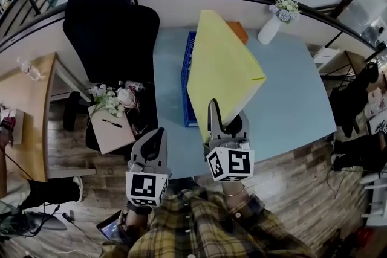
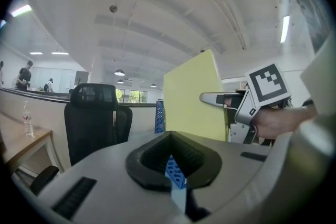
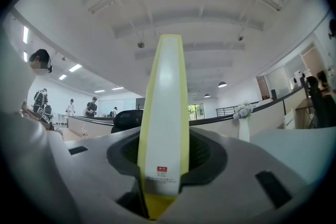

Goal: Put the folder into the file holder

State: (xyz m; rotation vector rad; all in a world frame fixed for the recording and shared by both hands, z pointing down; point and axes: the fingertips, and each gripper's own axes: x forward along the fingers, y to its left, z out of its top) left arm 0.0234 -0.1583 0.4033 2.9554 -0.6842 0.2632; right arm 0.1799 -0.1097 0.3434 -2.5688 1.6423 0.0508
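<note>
A large yellow folder (image 1: 221, 63) stands on edge above the light blue table (image 1: 290, 99), its bottom corner between the jaws of my right gripper (image 1: 227, 124), which is shut on it. In the right gripper view the folder's white-labelled spine (image 3: 164, 113) rises straight up from the right gripper (image 3: 163, 165). The blue file holder (image 1: 187, 93) stands on the table just left of the folder and partly behind it. My left gripper (image 1: 154, 139) hangs by the table's near edge, shut and holding nothing. From the left gripper (image 2: 170, 157), the folder (image 2: 191, 107) and the file holder (image 2: 159, 117) lie ahead.
A black office chair (image 1: 112, 27) stands left of the table. A white vase of flowers (image 1: 278, 18) and an orange thing (image 1: 237, 30) sit at the table's far side. A low stand with flowers and a notepad (image 1: 112, 124) is at the left, beside a wooden desk (image 1: 24, 112).
</note>
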